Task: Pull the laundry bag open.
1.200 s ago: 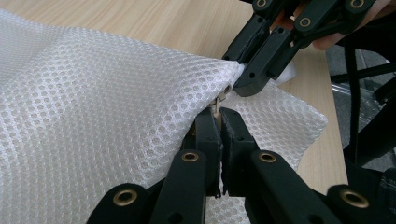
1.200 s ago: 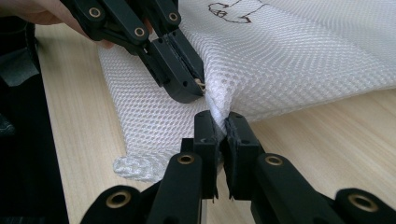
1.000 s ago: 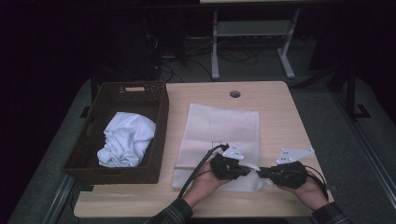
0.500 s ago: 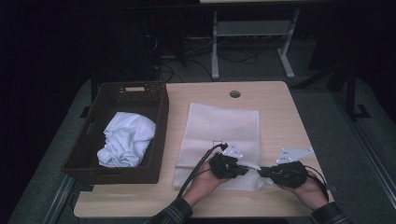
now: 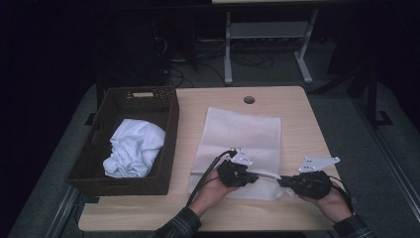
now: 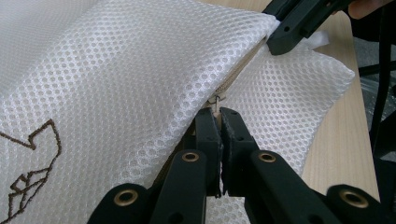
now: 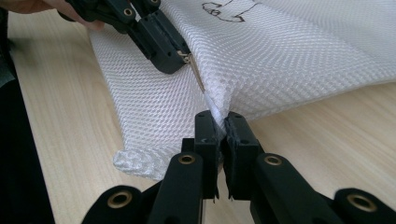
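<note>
Jaws of the left gripper (image 6: 219,122) are pressed together on the small metal zipper pull (image 6: 216,101) of a white mesh laundry bag (image 6: 116,79), whose zipper seam runs away from the tips toward the right gripper (image 6: 292,23) farther off. That right gripper (image 7: 218,125), seen from its own camera, has its jaws pinched narrow on a fold of the bag's mesh edge (image 7: 217,106), with the left gripper (image 7: 159,42) just beyond it along the same seam. From the high view, both grippers sit at the near edge of the bag (image 5: 245,136), the left one (image 5: 237,173) and the right one (image 5: 304,182) close together, each in a hand. The bag lies flat on the wooden table (image 5: 297,106), stretching away from the grippers. Off to the left gripper's outer side stands a dark wicker basket (image 5: 148,96) holding a crumpled white cloth (image 5: 133,148), well apart from both grippers.
</note>
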`<state>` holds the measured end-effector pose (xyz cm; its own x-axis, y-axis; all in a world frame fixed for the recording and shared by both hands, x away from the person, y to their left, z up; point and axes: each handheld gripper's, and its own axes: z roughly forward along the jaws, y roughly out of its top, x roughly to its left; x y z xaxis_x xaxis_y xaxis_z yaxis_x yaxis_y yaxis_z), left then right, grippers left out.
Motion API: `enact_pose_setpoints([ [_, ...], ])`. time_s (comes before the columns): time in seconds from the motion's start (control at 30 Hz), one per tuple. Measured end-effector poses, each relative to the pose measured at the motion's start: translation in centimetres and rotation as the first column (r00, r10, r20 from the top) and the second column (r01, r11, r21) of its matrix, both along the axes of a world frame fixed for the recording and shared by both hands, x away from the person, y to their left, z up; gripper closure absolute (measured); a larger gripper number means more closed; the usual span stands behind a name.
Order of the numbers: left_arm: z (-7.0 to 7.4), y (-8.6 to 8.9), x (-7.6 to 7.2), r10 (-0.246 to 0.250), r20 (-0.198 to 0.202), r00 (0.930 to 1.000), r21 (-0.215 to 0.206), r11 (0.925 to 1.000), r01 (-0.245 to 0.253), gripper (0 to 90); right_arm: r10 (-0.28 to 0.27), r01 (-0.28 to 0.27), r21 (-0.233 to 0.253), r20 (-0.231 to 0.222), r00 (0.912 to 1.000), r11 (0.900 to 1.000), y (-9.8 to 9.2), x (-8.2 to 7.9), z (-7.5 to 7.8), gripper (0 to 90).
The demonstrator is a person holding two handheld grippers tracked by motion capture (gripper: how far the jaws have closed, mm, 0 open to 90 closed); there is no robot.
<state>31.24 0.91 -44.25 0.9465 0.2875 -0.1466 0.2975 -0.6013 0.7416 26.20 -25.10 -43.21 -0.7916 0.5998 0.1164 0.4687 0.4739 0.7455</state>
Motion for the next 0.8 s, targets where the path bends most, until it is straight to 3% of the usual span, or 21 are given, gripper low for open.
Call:
enact_pose_setpoints([
  [0.1, 0.1, 0.0, 0.1, 0.0, 0.0, 1.0, 0.001, 1.0, 0.0, 87.3, -0.006, 0.006, 0.001, -0.005, 1.0, 1.0, 0.1, -0.2, 0.0, 84.4],
  [0.13, 0.1, 0.0, 0.1, 0.01, 0.023, 0.9997, 0.027, 0.9996, -0.01, 87.3, -0.008, 0.008, 0.001, -0.004, 1.0, 1.0, 0.1, -0.2, 0.0, 84.4],
  [0.2, 0.0, 0.2, 0.3, 0.015, 0.021, 0.9997, 0.026, 0.9995, -0.015, 87.3, -0.021, 0.021, -0.006, -0.001, 0.9998, 1.0, -0.1, -0.3, 0.0, 84.4],
  [0.23, -0.1, 0.6, 0.6, 0.017, 0.002, 0.9999, 0.006, 0.9998, -0.017, 87.3, -0.021, 0.021, -0.006, -0.001, 0.9998, 1.0, -0.1, -0.3, 0.0, 84.4],
  [0.27, 0.0, 0.8, 0.7, 0.02, -0.007, 0.9998, -0.004, 0.9998, -0.02, 87.3, -0.02, 0.02, 0.017, -0.012, 0.9997, 1.0, -0.3, -0.2, 0.0, 84.4],
  [0.3, 0.1, 0.6, 0.5, 0.024, 0.015, 0.9996, 0.018, 0.9995, -0.024, 87.3, -0.015, 0.016, 0.01, -0.008, 0.9999, 1.0, -0.2, -0.2, 0.0, 84.4],
  [0.43, -0.3, 0.9, 0.8, 0.027, -0.001, 0.9996, 0.016, 0.9995, -0.027, 87.3, -0.018, 0.018, -0.006, -0.006, 0.9998, 1.0, -0.1, -0.2, -0.2, 84.4],
  [0.53, -0.2, 0.8, 0.6, 0.03, 0.016, 0.9994, 0.029, 0.9991, -0.03, 87.3, -0.019, 0.019, -0.006, -0.01, 0.9998, 1.0, -0.1, -0.2, -0.1, 84.4],
  [0.8, -0.4, 1.0, 0.7, 0.031, 0.002, 0.9995, 0.037, 0.9989, -0.031, 87.3, -0.016, 0.016, -0.017, -0.009, 0.9998, 1.0, 0.1, -0.1, -0.3, 84.4],
])
